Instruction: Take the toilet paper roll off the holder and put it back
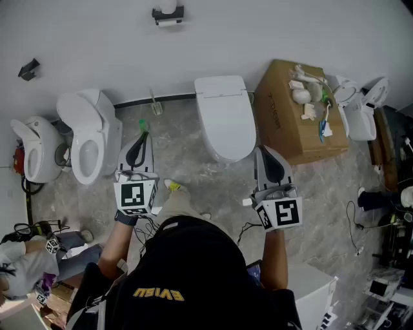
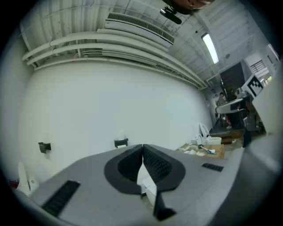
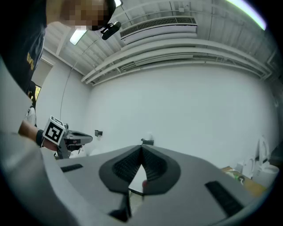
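- At the middle of the head view, the left gripper (image 1: pixel 141 138) and the right gripper (image 1: pixel 264 152) are held level side by side, both pointing toward 12 o'clock at the white wall (image 1: pixel 258 32).
- In its own view, the left gripper (image 2: pixel 143 148) has its jaws pressed together at the tips, with nothing between them.
- The right gripper (image 3: pixel 141 150) likewise has its jaws together and carries nothing.
- Between the two grippers, at 12 o'clock and near them, a closed white toilet (image 1: pixel 224 116) stands on the grey marbled floor (image 1: pixel 193 174).
- At 9 o'clock from the left gripper stands an open toilet (image 1: pixel 90 135). Another white fixture (image 1: pixel 33 148) stands further out the same way.
- At 1 o'clock from the right gripper is a cardboard box (image 1: pixel 284 113) with small items on top.
- Well apart from both grippers, high on the wall at 12 o'clock, the toilet paper roll (image 1: pixel 168 6) sits on its black holder (image 1: pixel 168 15), untouched.
- Each gripper view shows the holder just above the jaw tips.
- A small black fitting (image 1: pixel 29 69) is on the wall at 10 o'clock.
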{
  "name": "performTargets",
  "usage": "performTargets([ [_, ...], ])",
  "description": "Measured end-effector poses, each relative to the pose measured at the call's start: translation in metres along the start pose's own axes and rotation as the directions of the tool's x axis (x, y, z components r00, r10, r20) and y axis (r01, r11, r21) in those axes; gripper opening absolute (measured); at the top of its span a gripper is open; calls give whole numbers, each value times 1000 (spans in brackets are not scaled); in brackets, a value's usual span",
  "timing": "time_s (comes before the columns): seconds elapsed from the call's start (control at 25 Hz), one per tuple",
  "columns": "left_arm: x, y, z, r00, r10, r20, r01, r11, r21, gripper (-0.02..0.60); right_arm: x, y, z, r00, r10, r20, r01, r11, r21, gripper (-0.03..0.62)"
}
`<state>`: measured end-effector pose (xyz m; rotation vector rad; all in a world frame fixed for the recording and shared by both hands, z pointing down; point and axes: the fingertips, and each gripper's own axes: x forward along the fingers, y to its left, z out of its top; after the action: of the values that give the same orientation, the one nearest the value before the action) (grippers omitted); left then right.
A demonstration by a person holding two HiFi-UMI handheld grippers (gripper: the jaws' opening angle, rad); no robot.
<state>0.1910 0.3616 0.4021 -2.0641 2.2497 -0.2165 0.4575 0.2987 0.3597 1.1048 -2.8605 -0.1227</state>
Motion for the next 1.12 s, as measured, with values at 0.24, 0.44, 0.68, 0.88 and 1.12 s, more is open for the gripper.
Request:
performTargets([
  [0.24, -1, 4, -3, 1000, 12, 6, -13, 1000, 12, 12, 14, 12, 4, 999, 22, 26, -21, 1000, -7, -6],
  [0.44, 9, -20, -4, 1000, -24, 7, 24, 1000, 6, 12, 2, 6, -2, 1000, 17, 15, -17, 1000, -10, -6],
  [0.68, 10, -30, 2, 998, -58, 10, 58, 998, 18, 12, -8, 0, -2, 999, -26, 20, 26, 1000, 6, -2],
  [0.88, 7, -28, 2, 999, -50, 4, 50, 999, 19, 12, -6, -3, -3, 1000, -24, 15, 24, 999, 30, 175],
  [1.12, 0, -25, -2, 1000, -22, -16, 22, 1000, 4, 12, -3, -2, -7, 1000, 1, 9, -1, 998, 67, 409],
])
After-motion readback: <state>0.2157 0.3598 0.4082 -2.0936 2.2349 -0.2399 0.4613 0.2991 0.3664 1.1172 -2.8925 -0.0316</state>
